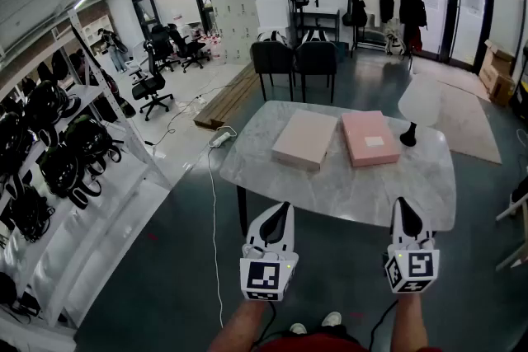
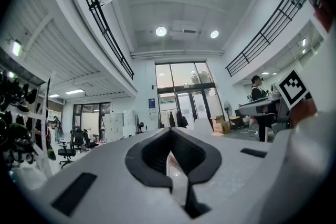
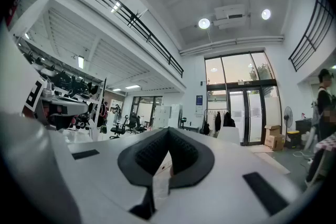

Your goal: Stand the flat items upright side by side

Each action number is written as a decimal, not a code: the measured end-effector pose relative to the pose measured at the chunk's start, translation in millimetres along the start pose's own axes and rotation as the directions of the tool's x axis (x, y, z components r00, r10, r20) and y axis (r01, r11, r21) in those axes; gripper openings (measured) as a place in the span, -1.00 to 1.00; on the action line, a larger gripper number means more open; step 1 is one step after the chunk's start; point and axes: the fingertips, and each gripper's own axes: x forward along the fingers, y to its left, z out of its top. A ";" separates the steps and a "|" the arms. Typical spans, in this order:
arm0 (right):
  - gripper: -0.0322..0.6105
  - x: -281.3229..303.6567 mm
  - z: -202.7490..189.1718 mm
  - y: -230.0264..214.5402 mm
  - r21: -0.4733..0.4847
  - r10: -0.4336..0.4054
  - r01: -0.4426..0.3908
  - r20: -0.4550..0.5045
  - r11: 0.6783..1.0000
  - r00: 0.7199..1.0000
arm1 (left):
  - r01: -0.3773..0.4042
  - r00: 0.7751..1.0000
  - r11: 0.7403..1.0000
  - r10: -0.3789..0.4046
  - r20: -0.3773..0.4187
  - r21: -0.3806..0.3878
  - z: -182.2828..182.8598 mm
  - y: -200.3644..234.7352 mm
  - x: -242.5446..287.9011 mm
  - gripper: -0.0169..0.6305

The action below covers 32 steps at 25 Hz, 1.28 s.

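Observation:
Two flat boxes lie side by side on the marble table (image 1: 346, 190): a pale beige box (image 1: 305, 139) on the left and a pink box (image 1: 370, 138) with a white label on the right. Both lie flat, close together, neither touched. My left gripper (image 1: 283, 212) and right gripper (image 1: 404, 207) hover in front of the table's near edge, short of the boxes, tips pointing forward. Both have their jaws pressed together with nothing between them. In the left gripper view the left gripper (image 2: 170, 157) points up at the hall; the right gripper (image 3: 167, 157) does likewise in its own view.
A white table lamp (image 1: 419, 100) stands on the table's right end, beside the pink box. Two dark chairs (image 1: 294, 60) sit behind the table. White racks of dark bags (image 1: 58, 161) line the left. A white cable (image 1: 213, 202) runs across the floor left of the table.

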 end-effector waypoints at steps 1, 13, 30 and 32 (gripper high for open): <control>-0.90 1.3 0.0 3.4 -0.003 0.002 -0.002 0.001 1.000 1.000 | -0.005 1.000 1.000 0.005 0.002 -0.004 -1.1 3.6 -1.7 -0.94; -0.90 -6.0 -12.4 30.6 -0.024 -0.020 0.019 -0.033 1.000 0.999 | 0.015 1.000 0.999 -0.015 -0.013 -0.040 -20.4 24.7 -14.8 -0.94; -0.90 43.0 -44.6 -33.3 0.028 -0.068 0.069 -0.035 0.997 0.997 | 0.066 0.997 0.997 -0.067 -0.038 -0.032 -43.9 0.4 70.4 -0.94; -0.90 60.1 -52.1 -50.7 0.043 -0.076 0.077 -0.034 0.996 0.997 | 0.072 0.997 0.997 -0.073 -0.040 -0.020 -47.5 -4.4 95.0 -0.93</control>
